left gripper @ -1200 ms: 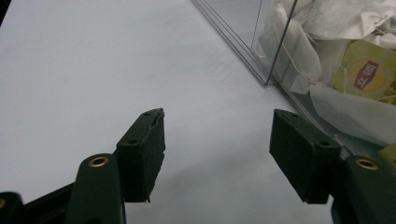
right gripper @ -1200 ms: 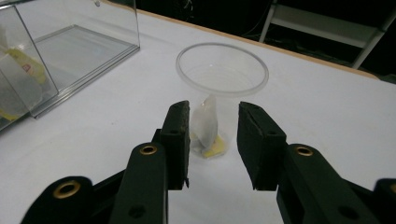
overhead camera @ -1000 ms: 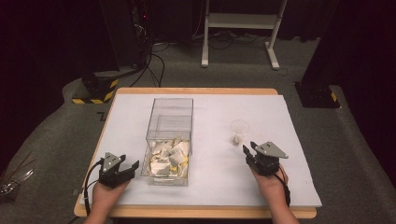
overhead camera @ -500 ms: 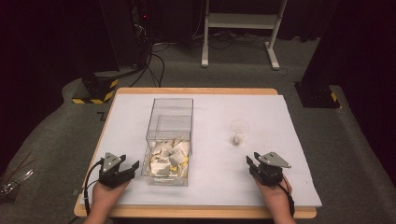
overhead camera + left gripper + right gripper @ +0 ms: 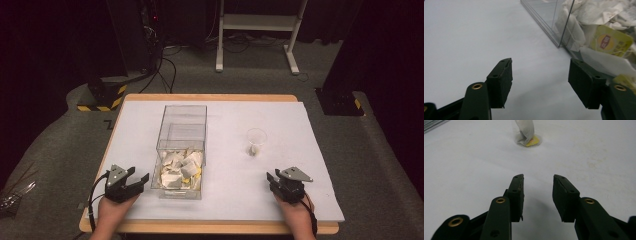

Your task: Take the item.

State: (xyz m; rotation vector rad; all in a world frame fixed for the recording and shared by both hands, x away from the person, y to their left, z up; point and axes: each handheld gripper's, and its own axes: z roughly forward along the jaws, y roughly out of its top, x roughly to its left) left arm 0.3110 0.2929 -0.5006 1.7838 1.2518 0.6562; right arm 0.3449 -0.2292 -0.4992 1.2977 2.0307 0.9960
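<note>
From above, the small clear plastic cup point(image 5: 256, 140) holding a white tea bag point(image 5: 254, 150) stood at 11 o'clock of the right gripper point(image 5: 280, 182), lower and nearer the table edge than before, jaws lately widening, empty; the left gripper point(image 5: 540, 82) gaped empty beside the clear plastic box point(image 5: 554, 23); the right gripper view showed that bag point(image 5: 525, 131) at 12 o'clock.

Grey carpet floor point(image 5: 60, 140), dark surroundings, white stand point(image 5: 257, 22) behind the table point(image 5: 210, 98).

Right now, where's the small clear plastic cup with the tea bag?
High view: the small clear plastic cup stands right of the clear box of tea bags, beyond the right gripper.
</note>
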